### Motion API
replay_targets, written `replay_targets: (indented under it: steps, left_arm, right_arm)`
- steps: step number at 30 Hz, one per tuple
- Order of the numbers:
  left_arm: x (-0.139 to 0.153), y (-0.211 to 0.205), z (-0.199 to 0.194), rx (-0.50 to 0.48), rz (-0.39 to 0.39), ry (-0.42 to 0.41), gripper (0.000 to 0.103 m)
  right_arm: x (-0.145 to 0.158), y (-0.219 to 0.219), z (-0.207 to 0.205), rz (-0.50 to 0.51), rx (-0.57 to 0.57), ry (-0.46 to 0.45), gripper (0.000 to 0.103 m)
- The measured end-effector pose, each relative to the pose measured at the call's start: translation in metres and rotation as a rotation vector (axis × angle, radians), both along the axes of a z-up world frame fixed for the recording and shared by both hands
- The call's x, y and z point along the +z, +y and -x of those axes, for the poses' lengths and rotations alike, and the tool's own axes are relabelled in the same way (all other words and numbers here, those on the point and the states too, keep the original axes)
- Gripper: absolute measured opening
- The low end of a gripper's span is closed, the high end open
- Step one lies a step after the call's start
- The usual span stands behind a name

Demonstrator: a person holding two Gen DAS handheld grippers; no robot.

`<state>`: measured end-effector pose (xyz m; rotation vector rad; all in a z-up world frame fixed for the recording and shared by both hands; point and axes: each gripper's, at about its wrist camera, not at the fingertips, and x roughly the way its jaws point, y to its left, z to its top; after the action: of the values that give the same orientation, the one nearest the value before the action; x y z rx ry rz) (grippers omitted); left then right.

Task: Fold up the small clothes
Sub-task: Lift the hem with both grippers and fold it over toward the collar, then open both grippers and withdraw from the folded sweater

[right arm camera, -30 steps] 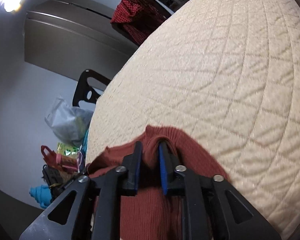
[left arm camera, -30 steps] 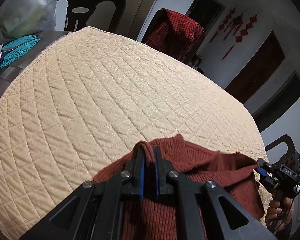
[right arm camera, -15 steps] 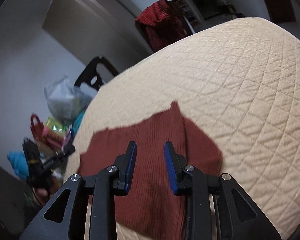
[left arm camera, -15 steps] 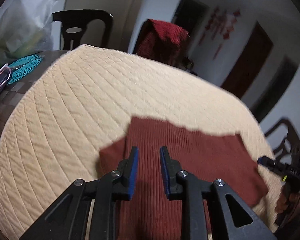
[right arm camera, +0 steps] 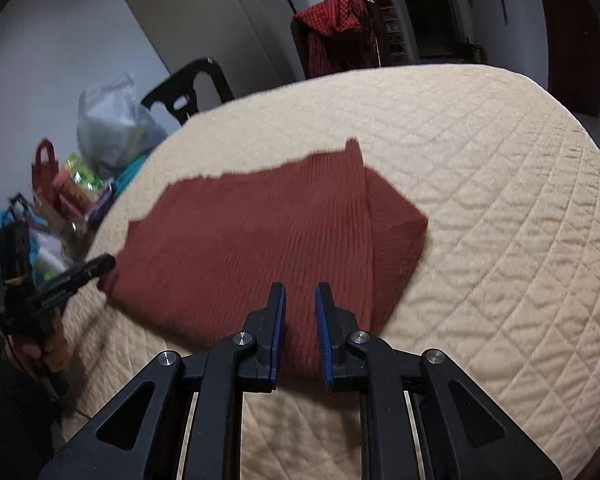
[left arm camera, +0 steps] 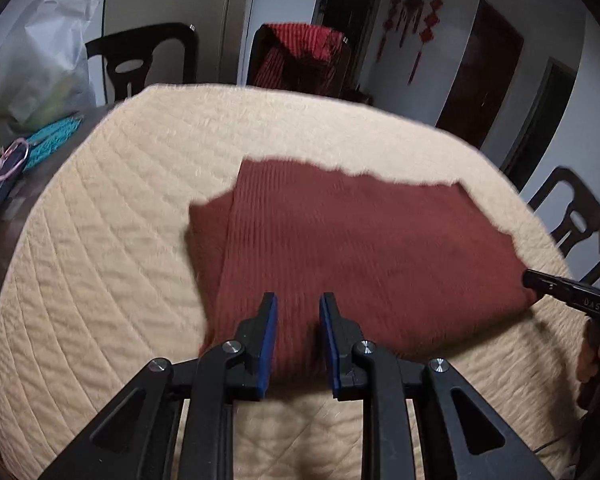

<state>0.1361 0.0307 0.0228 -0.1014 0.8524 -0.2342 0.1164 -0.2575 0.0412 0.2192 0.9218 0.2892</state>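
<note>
Rust-red knit on cream quilting

The ribbed garment is a dark rust red; the quilted cover beneath is pale cream, stitched in diamonds. Each black hand-held gripper has blue pads. A red-and-black checked cloth hangs on a black chair; a turquoise mat lies nearby.

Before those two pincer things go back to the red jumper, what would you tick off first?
1. Dark red sweater lies flat on the quilted cover: ok.
2. Left gripper holds no cloth, jaws apart: ok.
3. Right gripper holds no cloth; its jaws have just been closing, a gap remains: ok.
4. Fold is tidy: not ok, a lower layer pokes out at each side.
5. Near fold edge within both grippers' reach: ok, probably.
6. Far edge straight: cannot tell, blurred.
</note>
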Motion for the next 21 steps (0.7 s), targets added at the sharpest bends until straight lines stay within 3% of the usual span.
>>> replay_targets:
  steps: [4, 10, 16, 19, 21]
  left_arm:
    - [-0.005, -0.002, 0.005, 0.009, -0.036, 0.008, 0.024]
    - [0.015, -0.026, 0.021, -0.044, -0.004, -0.046, 0.024]
    - [0.002, -0.075, 0.013, -0.139, -0.050, -0.014, 0.024]
    - [-0.002, -0.080, 0.015, -0.143, -0.088, -0.015, 0.024]
    - [0.007, -0.072, 0.021, -0.137, -0.063, -0.029, 0.024]
  right_arm:
    - [-0.006, -0.006, 0.006, 0.011, -0.009, -0.007, 0.015]
    - [0.013, 0.029, 0.017, 0.045, 0.058, -0.060, 0.015]
    - [-0.011, 0.074, 0.007, 0.073, 0.159, -0.026, 0.015]
    - [-0.013, 0.072, 0.006, 0.072, 0.146, -0.018, 0.015]
    - [-0.005, 0.067, 0.013, 0.080, 0.141, -0.044, 0.015]
